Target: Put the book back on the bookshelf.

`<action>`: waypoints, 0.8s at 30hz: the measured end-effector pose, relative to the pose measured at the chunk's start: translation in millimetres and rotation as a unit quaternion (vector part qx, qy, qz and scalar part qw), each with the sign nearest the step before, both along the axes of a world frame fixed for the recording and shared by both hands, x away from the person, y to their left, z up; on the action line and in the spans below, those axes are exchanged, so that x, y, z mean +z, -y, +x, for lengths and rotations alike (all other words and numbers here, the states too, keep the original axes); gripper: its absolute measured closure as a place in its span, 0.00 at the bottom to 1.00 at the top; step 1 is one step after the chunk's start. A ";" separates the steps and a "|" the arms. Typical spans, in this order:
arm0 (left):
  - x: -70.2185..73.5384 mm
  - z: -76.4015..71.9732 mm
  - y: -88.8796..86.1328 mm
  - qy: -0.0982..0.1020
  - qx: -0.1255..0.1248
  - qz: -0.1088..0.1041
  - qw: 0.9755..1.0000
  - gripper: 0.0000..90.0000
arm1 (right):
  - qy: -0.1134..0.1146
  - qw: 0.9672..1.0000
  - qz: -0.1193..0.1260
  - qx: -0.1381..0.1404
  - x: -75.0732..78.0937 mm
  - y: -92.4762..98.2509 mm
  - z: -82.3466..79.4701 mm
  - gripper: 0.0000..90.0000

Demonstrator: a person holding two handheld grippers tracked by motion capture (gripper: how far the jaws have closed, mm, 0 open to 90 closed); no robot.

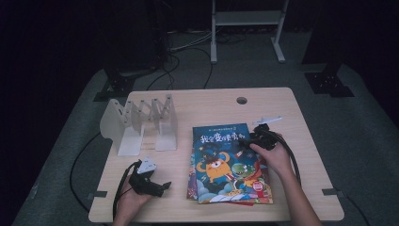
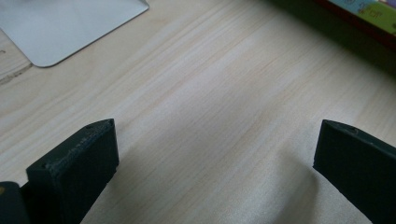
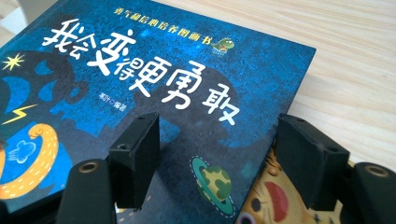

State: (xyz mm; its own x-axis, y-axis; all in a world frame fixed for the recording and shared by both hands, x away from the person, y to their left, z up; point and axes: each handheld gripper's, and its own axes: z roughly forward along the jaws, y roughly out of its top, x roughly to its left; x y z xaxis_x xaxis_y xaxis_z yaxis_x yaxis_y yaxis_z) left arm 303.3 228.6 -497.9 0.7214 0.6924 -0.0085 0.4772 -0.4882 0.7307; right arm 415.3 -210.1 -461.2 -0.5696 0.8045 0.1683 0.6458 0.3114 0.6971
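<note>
High view: right gripper (image 1: pixel 247 140) is sitting at the right edge of the top book (image 1: pixel 221 155), near its upper right corner; left gripper (image 1: pixel 162 187) is resting on the table (image 1: pixel 211 106) near the front left.
Right gripper view: jaws are straddling the blue cover (image 3: pixel 154 93), parted, not pressing on anything seen; a second book (image 3: pixel 275 205) is peeking out underneath.
Right gripper state: released, nothing grasped.
Left gripper view: jaws are standing wide over bare wood, nothing between them; white bookend base (image 2: pixel 70 25) is lying ahead.
Left gripper state: released, idle.
Books: lying flat in a small stack at centre-right, well apart from the white rack (image 1: pixel 141 125) at the left.
Rack: standing with its slots unfilled.
Progress: looking like the very start; no book is lifted or shelved yet.
Left to do: probably gripping the top book's edge, lifting it, standing it in the rack, then doing the rest.
</note>
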 end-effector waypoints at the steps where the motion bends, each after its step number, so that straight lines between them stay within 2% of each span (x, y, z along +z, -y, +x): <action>1: 1.2 0.0 -0.4 0.003 0.000 -0.004 1.000 0.00 | 0.002 1.000 0.000 0.007 -0.2 -1.1 0.1 0.35; 5: 7.5 -0.1 1.9 0.010 -0.005 0.000 1.000 0.00 | 0.000 1.000 -0.002 0.026 0.6 -7.4 0.3 0.35; 9: 14.7 3.3 5.9 0.006 -0.015 -0.018 1.000 0.00 | 0.000 0.999 -0.004 0.040 1.1 -13.1 0.3 0.35; 15: 28.0 11.6 13.7 0.011 -0.025 -0.019 0.999 0.00 | 0.002 0.998 -0.004 0.061 1.3 -19.9 -0.2 0.35; 20: 35.1 16.4 18.8 0.016 -0.031 -0.020 0.999 0.00 | 0.006 0.997 -0.001 0.083 0.8 -26.6 -2.4 0.35; 21: 36.6 17.7 20.2 0.017 -0.032 -0.019 0.999 0.00 | 0.007 0.995 -0.001 0.096 0.9 -30.7 -3.4 0.35; 24: 42.3 23.5 26.5 0.021 -0.039 -0.019 0.999 0.00 | 0.007 0.994 -0.003 0.112 1.3 -37.0 -4.4 0.35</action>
State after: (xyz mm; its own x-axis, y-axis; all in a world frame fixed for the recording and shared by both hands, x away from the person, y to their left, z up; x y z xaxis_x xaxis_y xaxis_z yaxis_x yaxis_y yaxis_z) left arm 326.8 202.1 -455.6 0.7733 0.6340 -0.0011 0.4068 -0.4948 0.7679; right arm 410.9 -173.1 -459.9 -0.7374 0.6575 0.1547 0.5491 0.4502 0.7041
